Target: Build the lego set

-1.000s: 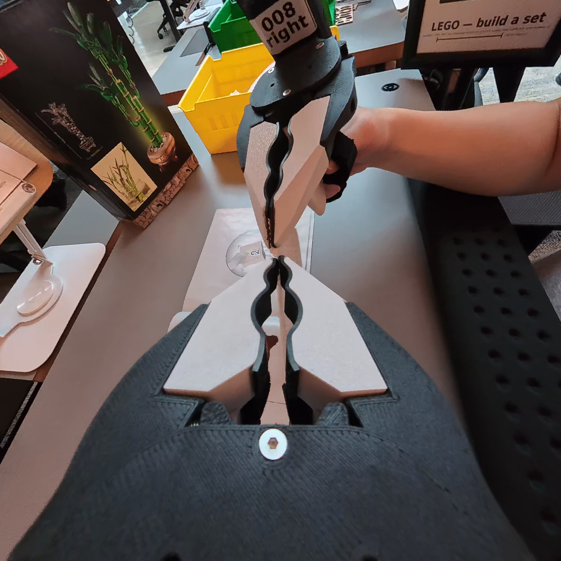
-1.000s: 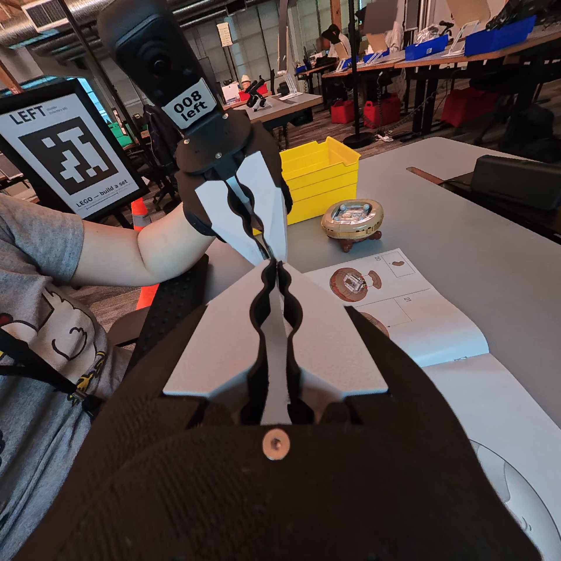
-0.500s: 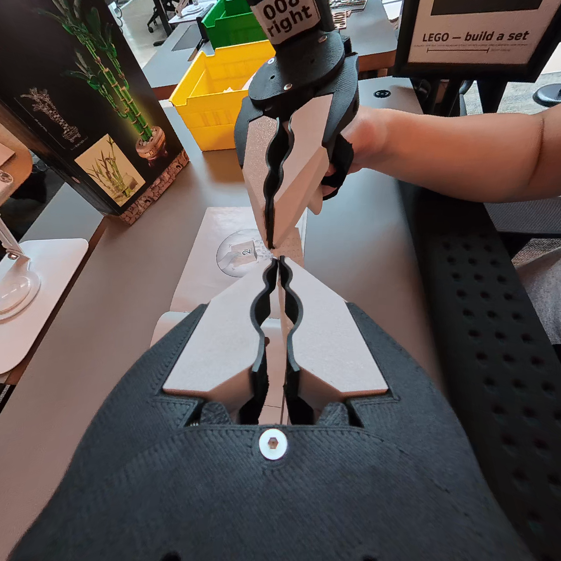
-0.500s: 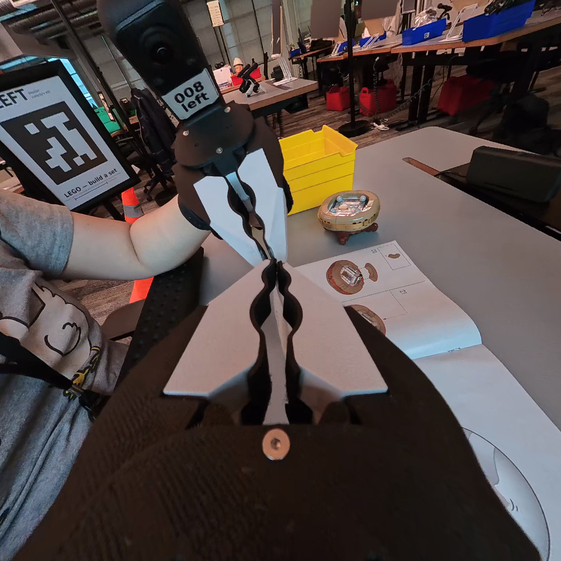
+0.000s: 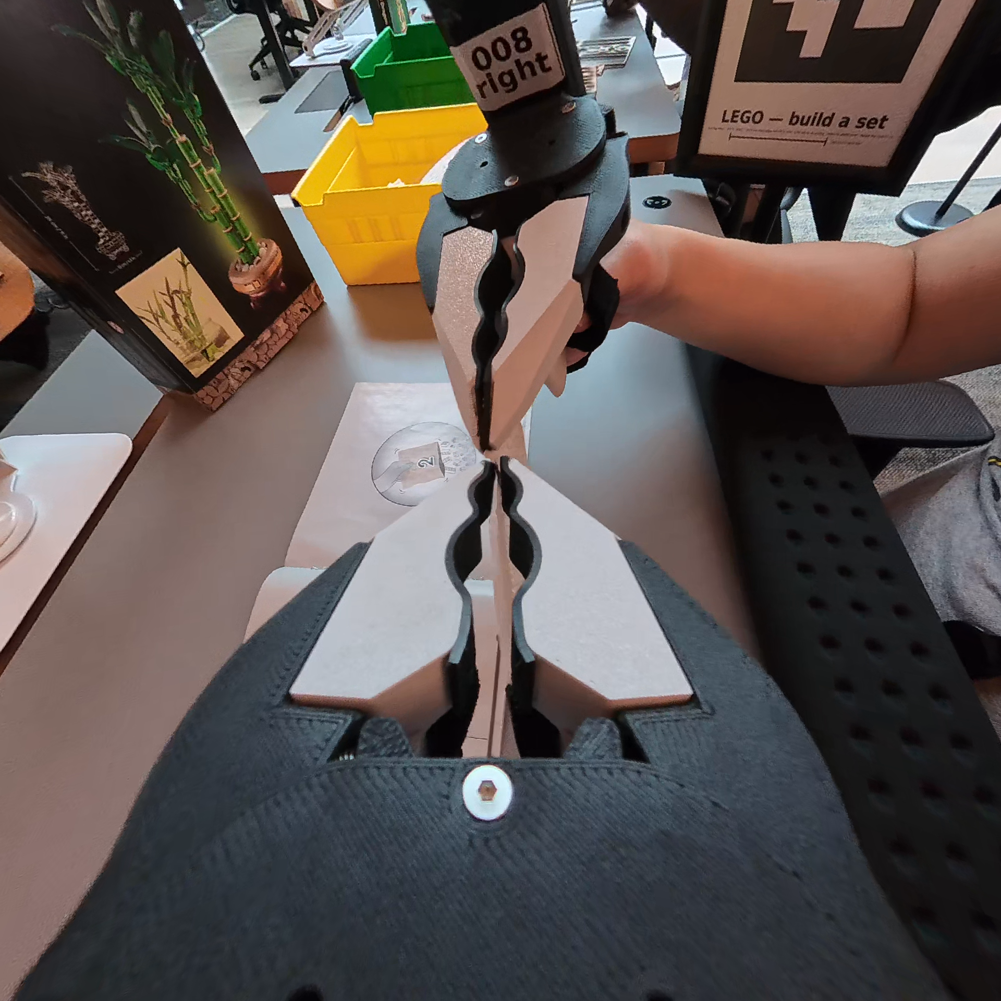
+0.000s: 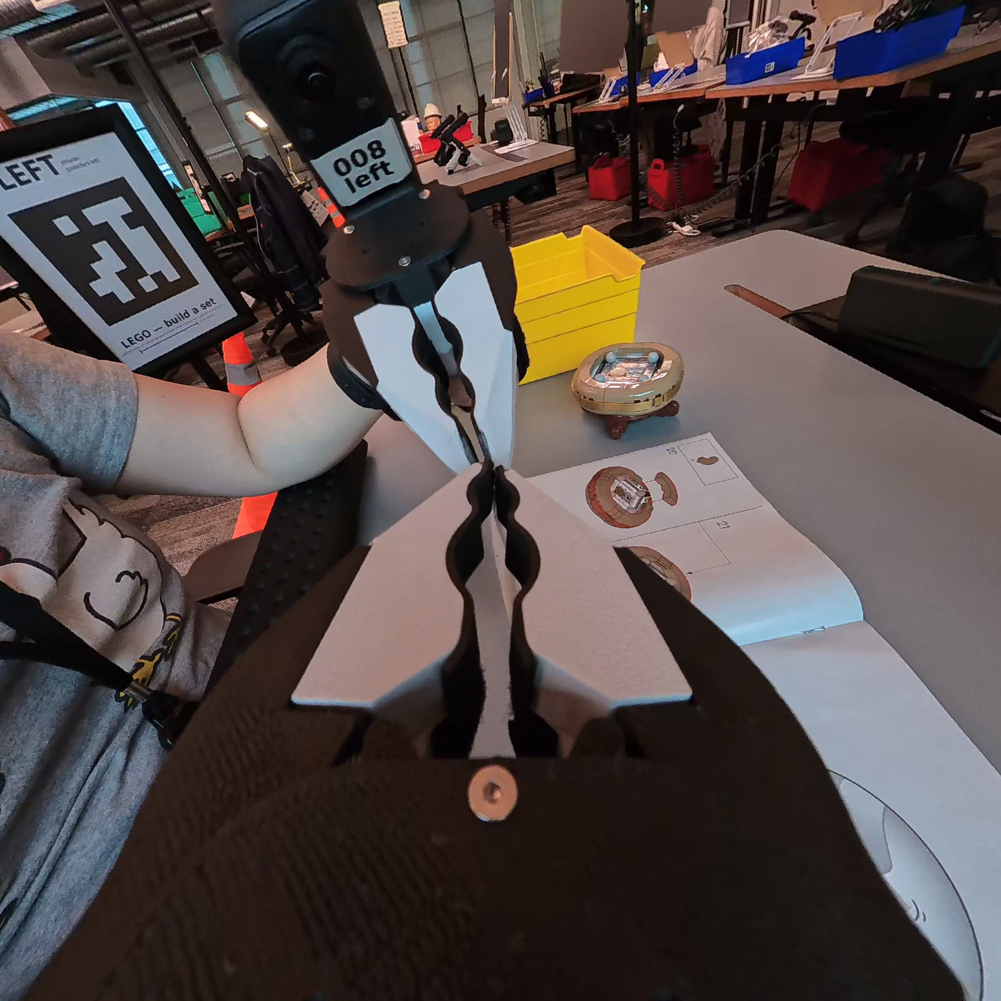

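My left gripper [image 5: 496, 467] is shut and held above the open instruction booklet [image 5: 390, 433]. My right gripper [image 5: 483, 440] points down at it, also shut, and the two sets of tips meet. I see no brick between either pair of jaws. In the right wrist view my right gripper [image 6: 494, 472] meets the left gripper [image 6: 481, 456] tip to tip in the same way. The partly built tan lego pot [image 6: 628, 379] on its dark red feet stands on the grey table [image 6: 812, 433] beyond the booklet [image 6: 758, 547].
A yellow bin [image 5: 379, 216] and a green bin [image 5: 401, 76] stand at the back. The dark lego box [image 5: 135, 189] stands upright at left, with a white stand base [image 5: 49, 514] beside it. A framed sign [image 5: 812, 81] and a black perforated chair back [image 5: 839, 596] are at right. Both grippers' tips are close together, under 4 cm apart.
Both grippers stay shut and tip to tip. The left wrist view has drifted left and back, so the box and bins sit farther right in the frame. The right gripper has tilted more upright.
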Available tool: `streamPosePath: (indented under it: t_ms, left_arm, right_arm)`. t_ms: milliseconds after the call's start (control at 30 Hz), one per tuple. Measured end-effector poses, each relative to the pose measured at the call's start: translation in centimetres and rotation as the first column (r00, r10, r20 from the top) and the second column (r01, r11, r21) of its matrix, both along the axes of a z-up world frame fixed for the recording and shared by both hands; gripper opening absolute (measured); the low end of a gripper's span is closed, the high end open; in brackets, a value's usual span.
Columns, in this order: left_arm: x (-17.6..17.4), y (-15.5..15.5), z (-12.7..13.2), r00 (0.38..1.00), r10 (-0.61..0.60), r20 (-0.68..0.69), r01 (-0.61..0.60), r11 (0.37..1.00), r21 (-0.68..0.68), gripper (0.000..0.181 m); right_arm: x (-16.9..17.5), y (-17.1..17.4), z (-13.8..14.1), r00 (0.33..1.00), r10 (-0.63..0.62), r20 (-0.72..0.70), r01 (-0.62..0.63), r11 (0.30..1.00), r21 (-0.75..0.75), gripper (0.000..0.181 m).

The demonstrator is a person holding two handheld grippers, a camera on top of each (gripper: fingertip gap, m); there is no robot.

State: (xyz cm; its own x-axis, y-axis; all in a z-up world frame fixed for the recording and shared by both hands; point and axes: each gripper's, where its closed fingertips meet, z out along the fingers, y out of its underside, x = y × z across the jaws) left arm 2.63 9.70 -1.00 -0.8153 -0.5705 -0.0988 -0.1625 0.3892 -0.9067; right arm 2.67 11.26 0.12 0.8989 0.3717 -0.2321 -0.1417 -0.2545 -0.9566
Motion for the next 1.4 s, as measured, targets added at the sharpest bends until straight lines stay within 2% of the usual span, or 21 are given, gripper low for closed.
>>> streamPosePath:
  t_ms: [133,467,1167,1267,1400]
  left_arm:
    - [0.1,0.1,0.1,1.0,0.002,-0.007,-0.003,1.0,-0.021,0.0]
    - [0.0,0.2,-0.5,1.0,0.0,-0.004,0.0,0.999,0.052,0.0]
    - [-0.2,-0.2,-0.9,0.998,-0.014,0.061,0.004,0.988,0.152,0.0]
    - [0.2,0.0,-0.9,0.993,0.01,0.119,-0.034,0.979,0.201,0.0]
    - [0.7,0.3,-0.6,0.965,0.023,0.262,-0.108,0.943,0.316,0.0]
  right_arm:
    - [0.1,0.0,0.1,1.0,-0.005,0.015,0.004,1.0,0.015,0.0]
    - [-0.1,0.1,-0.5,0.999,-0.002,0.05,0.002,1.0,-0.006,0.0]
    - [-0.3,-0.1,-1.1,0.999,0.031,0.006,-0.031,0.998,-0.057,0.0]
    - [0.2,0.0,-1.2,1.0,-0.002,-0.013,0.001,0.997,-0.078,0.0]
    - [0.7,0.2,-0.9,0.996,-0.018,-0.089,0.011,0.997,-0.073,0.0]
